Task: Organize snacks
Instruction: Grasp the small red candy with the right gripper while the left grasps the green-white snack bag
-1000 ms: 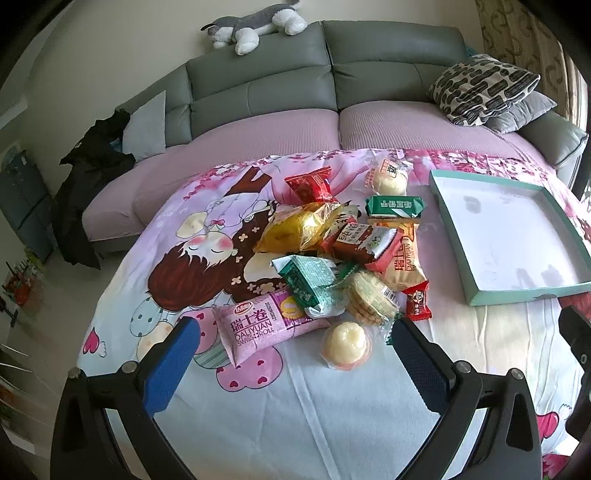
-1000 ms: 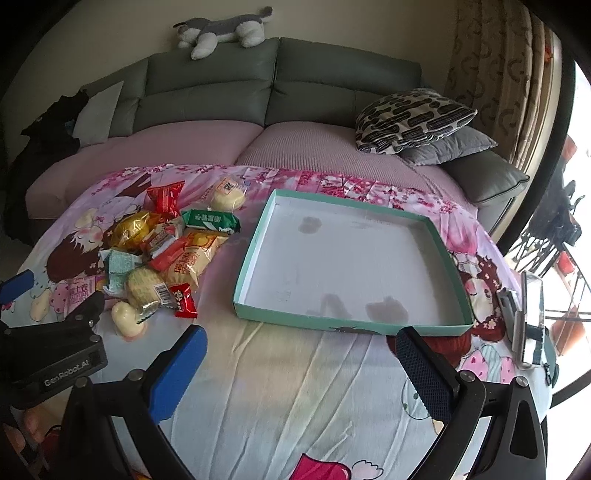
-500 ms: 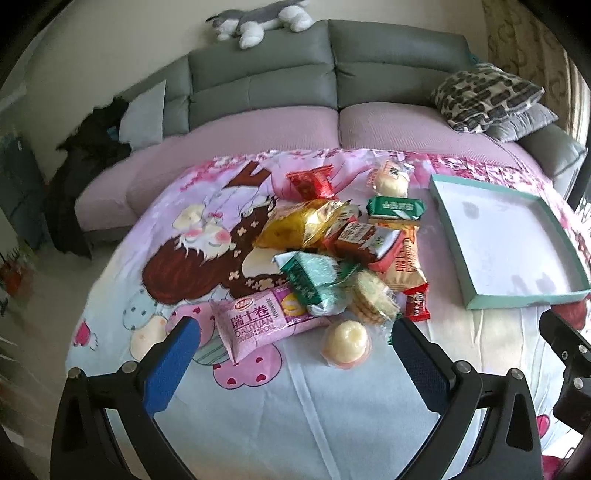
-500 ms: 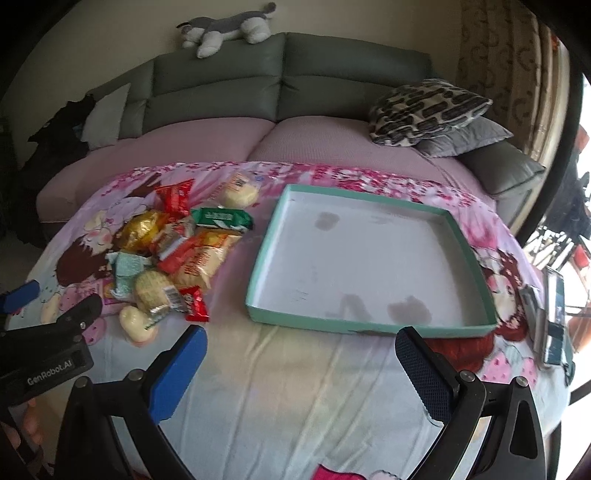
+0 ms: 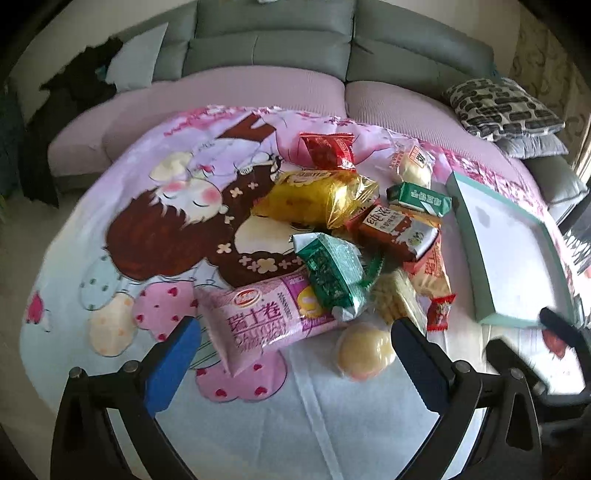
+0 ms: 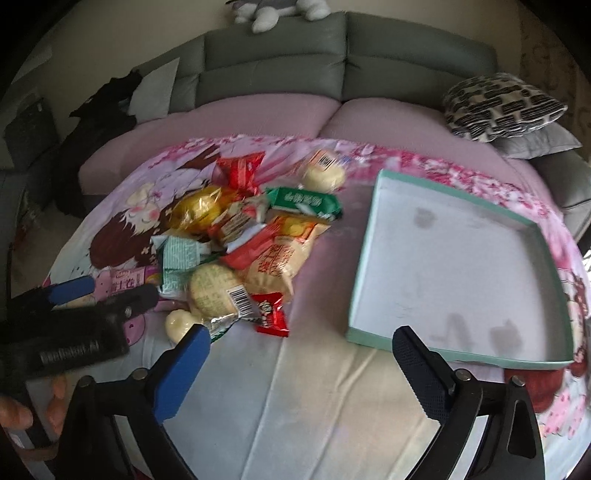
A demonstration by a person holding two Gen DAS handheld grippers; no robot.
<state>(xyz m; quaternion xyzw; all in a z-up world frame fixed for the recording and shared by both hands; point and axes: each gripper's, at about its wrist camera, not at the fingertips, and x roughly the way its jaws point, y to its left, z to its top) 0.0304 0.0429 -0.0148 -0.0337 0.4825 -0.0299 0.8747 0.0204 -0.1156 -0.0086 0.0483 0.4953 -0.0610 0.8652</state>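
A pile of wrapped snacks lies on a cartoon-print cloth. It holds a pink roll pack (image 5: pixel 258 321), a green pack (image 5: pixel 332 273), a yellow bag (image 5: pixel 317 199), a round yellow cake (image 5: pixel 364 350) and a small red candy (image 6: pixel 271 314). A teal tray (image 6: pixel 458 266) with nothing in it sits to the right of the pile (image 5: pixel 469 236). My left gripper (image 5: pixel 295 350) is open and empty, just short of the pink pack and round cake. My right gripper (image 6: pixel 299 354) is open and empty, over bare cloth between the pile and the tray's near rim.
A grey sofa with a mauve seat cover (image 6: pixel 266 114) curves behind the table. A patterned cushion (image 6: pixel 502 107) lies at its right end and dark clothing (image 6: pixel 99 110) at its left. A stuffed toy (image 6: pixel 280 11) rests on the sofa back.
Both grippers have moved forward and lower toward the table. The left now sits close over the near snacks. The right has swung left toward the pile. Both stay open.
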